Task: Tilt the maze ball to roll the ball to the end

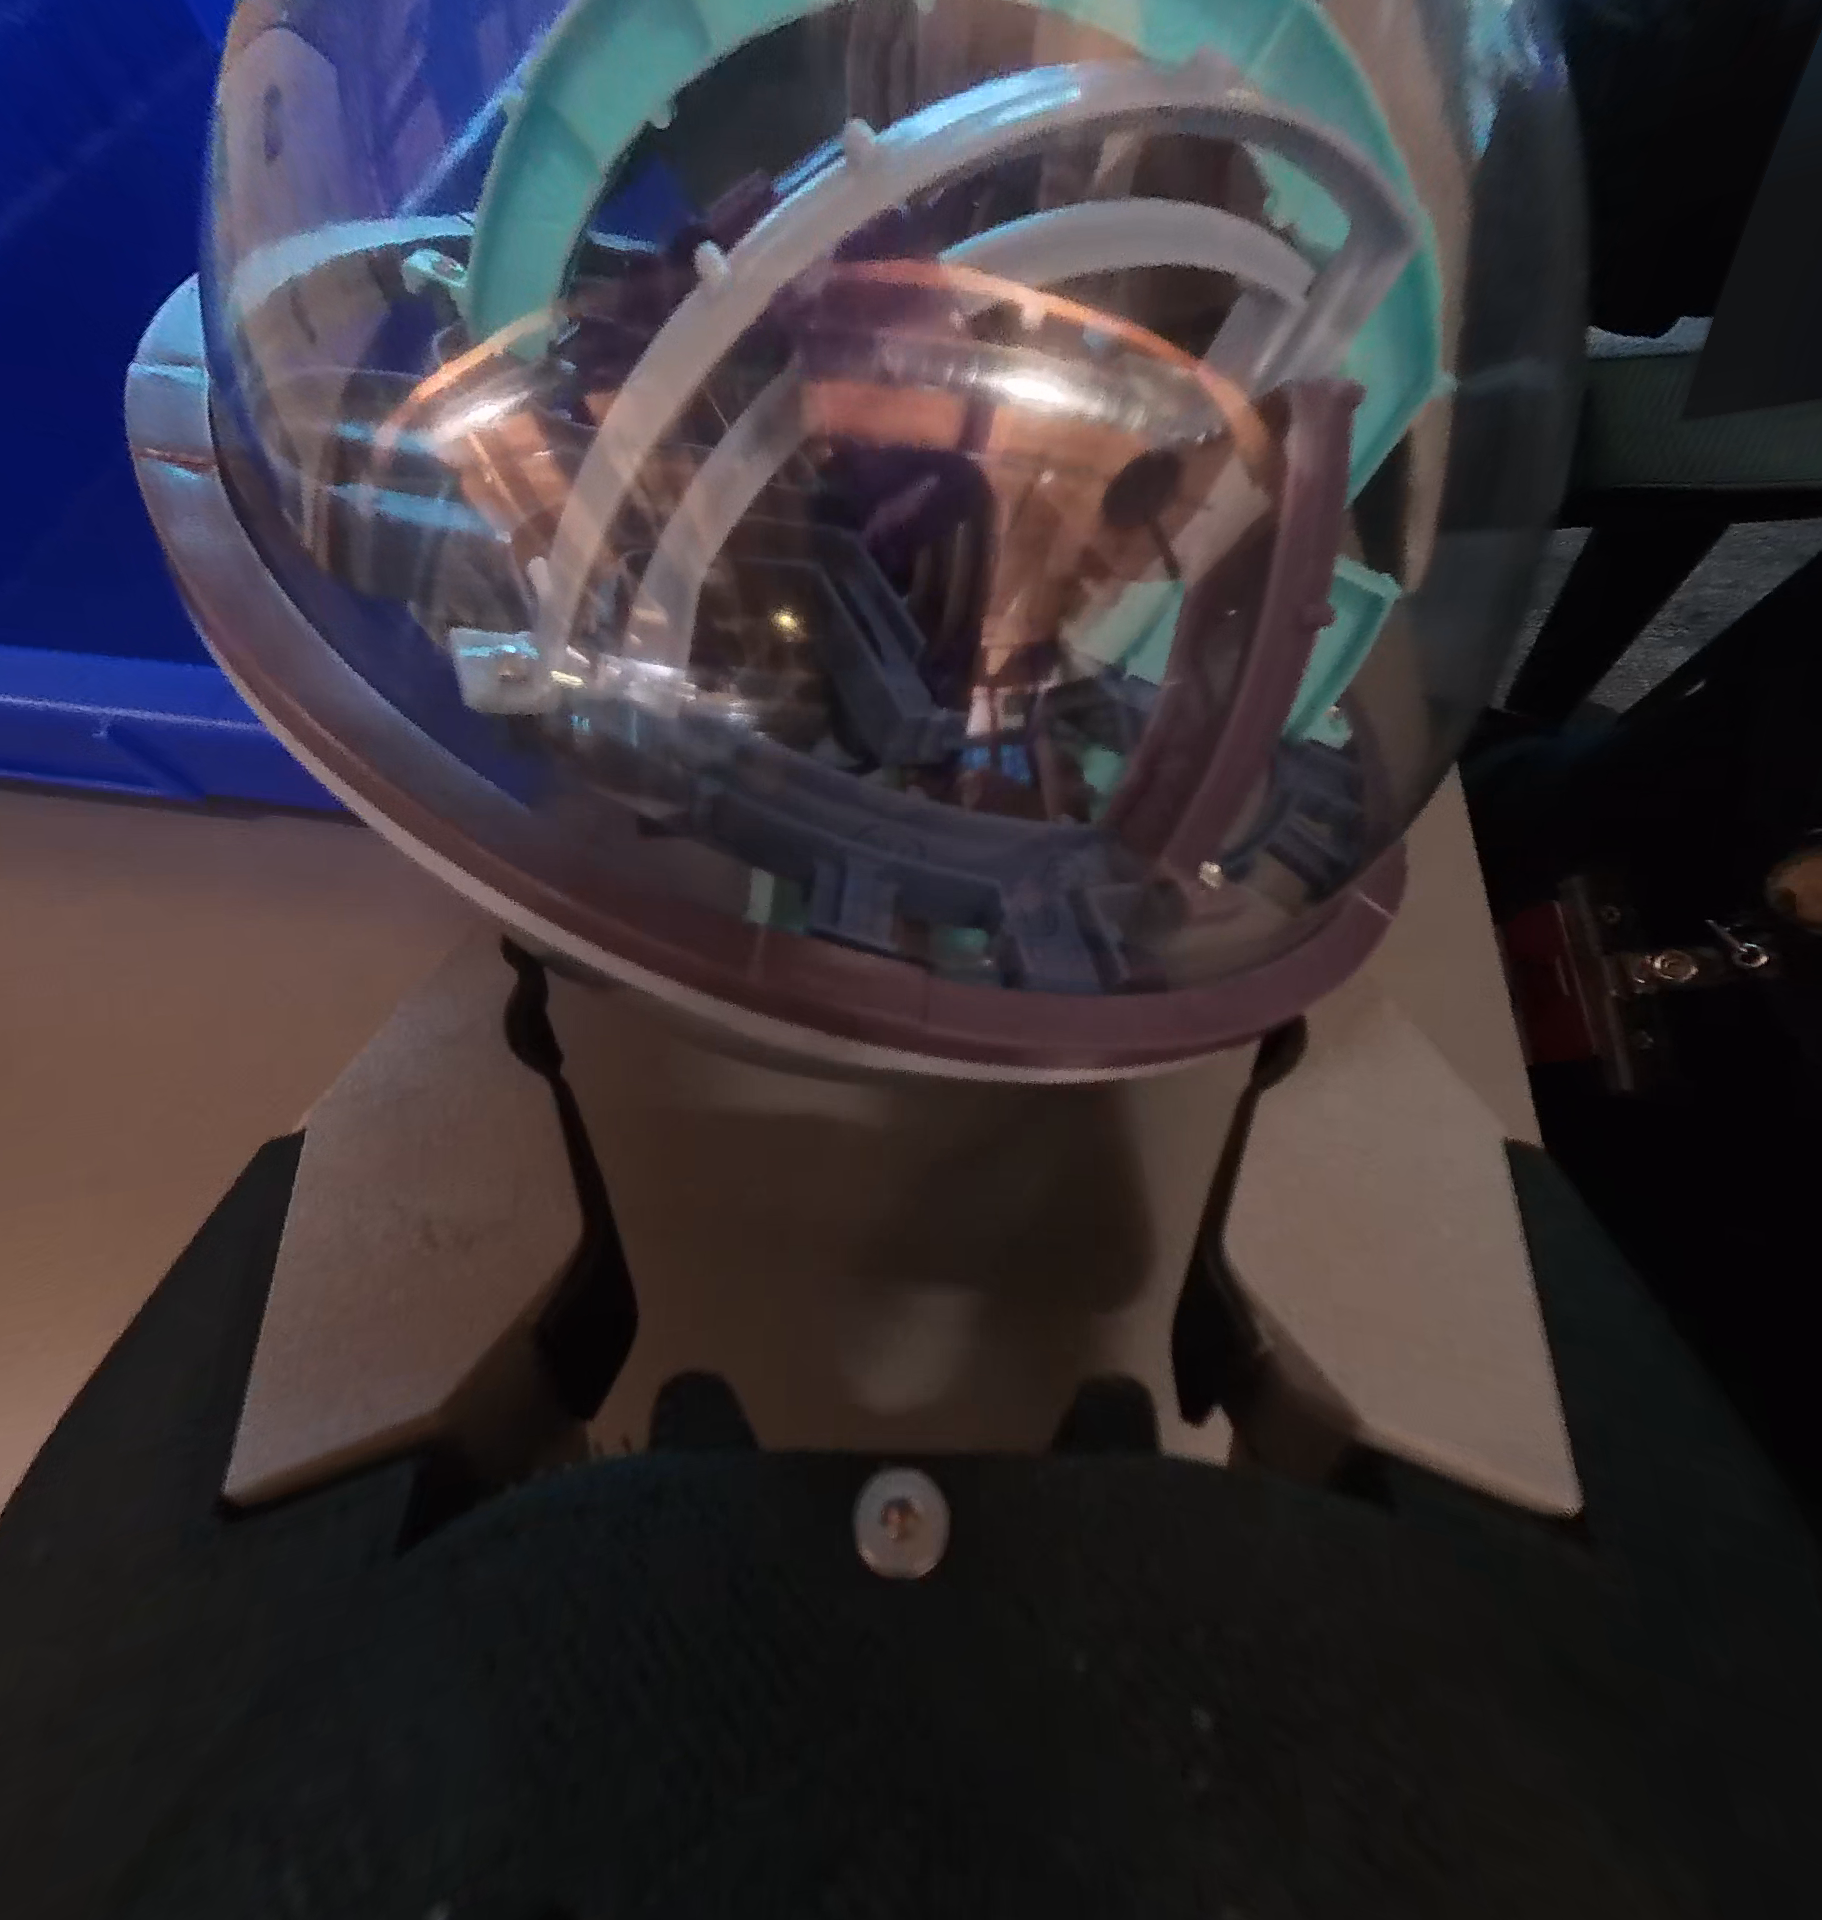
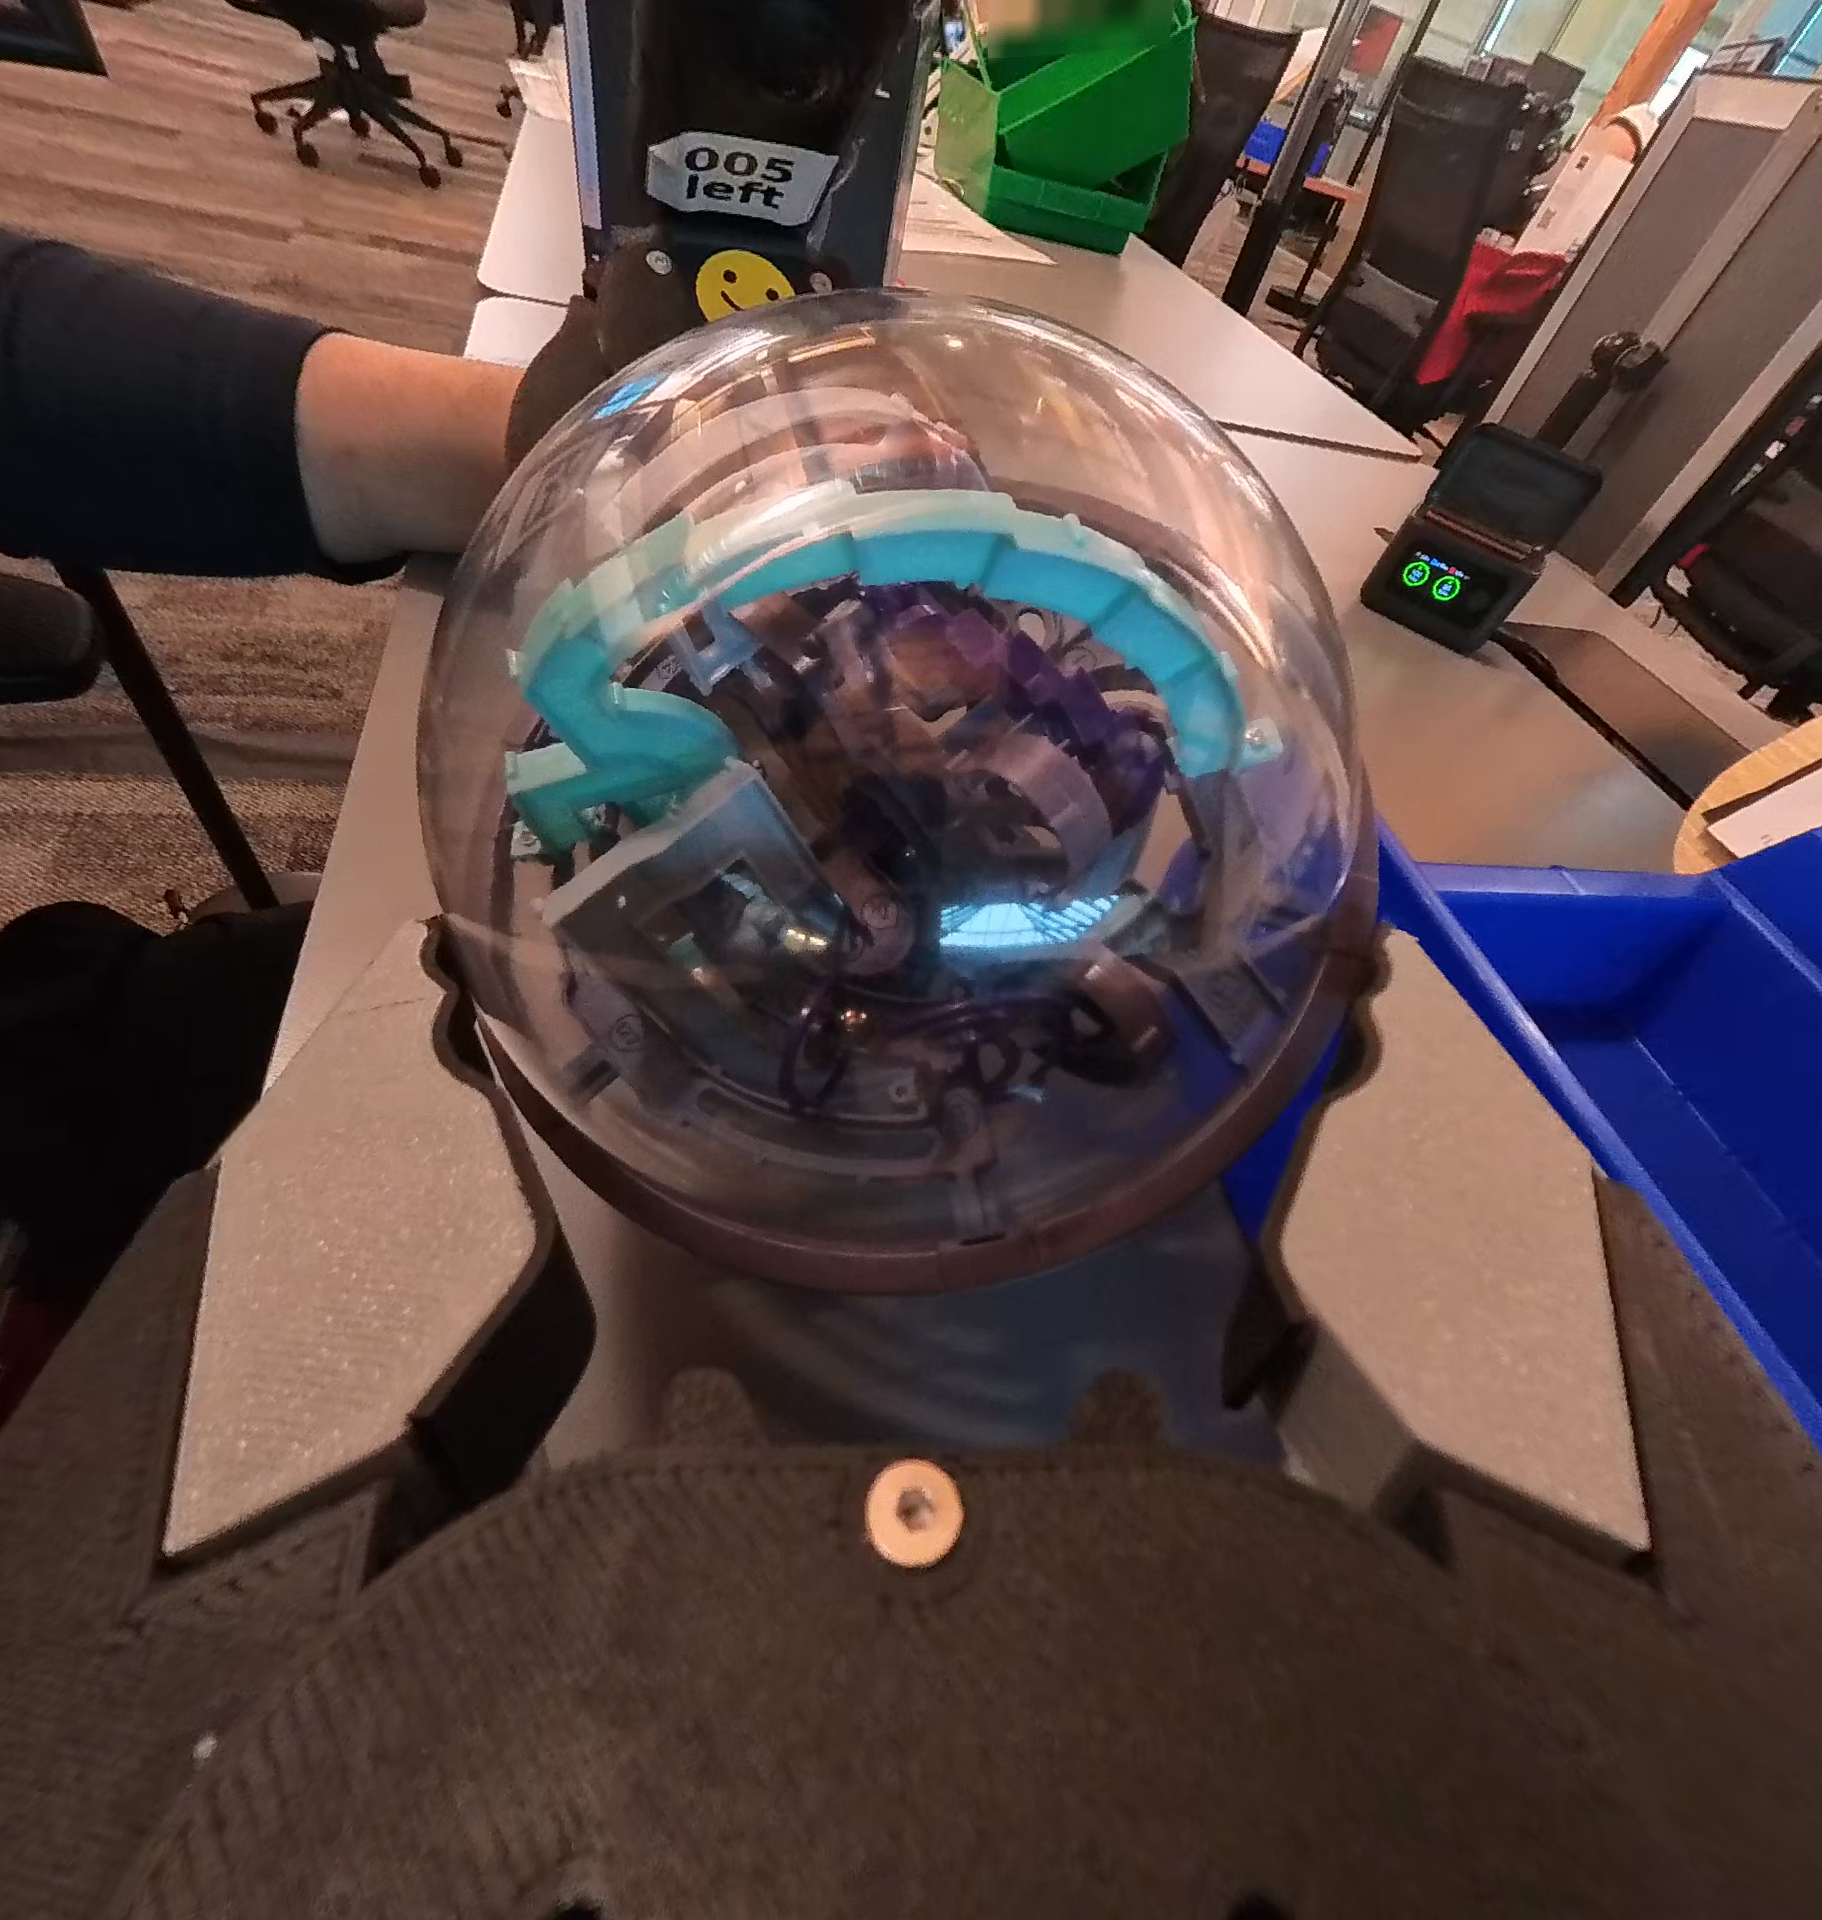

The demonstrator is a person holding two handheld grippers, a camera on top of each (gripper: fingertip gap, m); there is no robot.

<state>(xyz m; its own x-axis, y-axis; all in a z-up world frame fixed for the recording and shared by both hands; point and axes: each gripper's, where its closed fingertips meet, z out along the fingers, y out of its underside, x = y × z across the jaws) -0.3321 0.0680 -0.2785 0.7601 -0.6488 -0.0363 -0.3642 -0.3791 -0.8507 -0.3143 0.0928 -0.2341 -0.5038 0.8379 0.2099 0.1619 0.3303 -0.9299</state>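
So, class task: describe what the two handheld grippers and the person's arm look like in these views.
Each gripper, left gripper and right gripper, has a black ribbed printed body with one silver screw, and two broad fingers faced with pale grey textured pads. The far gripper carries a white label and a yellow smiley sticker. The arm wears a dark sleeve.

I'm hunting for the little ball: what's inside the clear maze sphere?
Inside the maze sphere are turquoise tracks, grey ramps and purple pieces. A small shiny bead sits by a purple rail near the rim. Reflections hide the centre.
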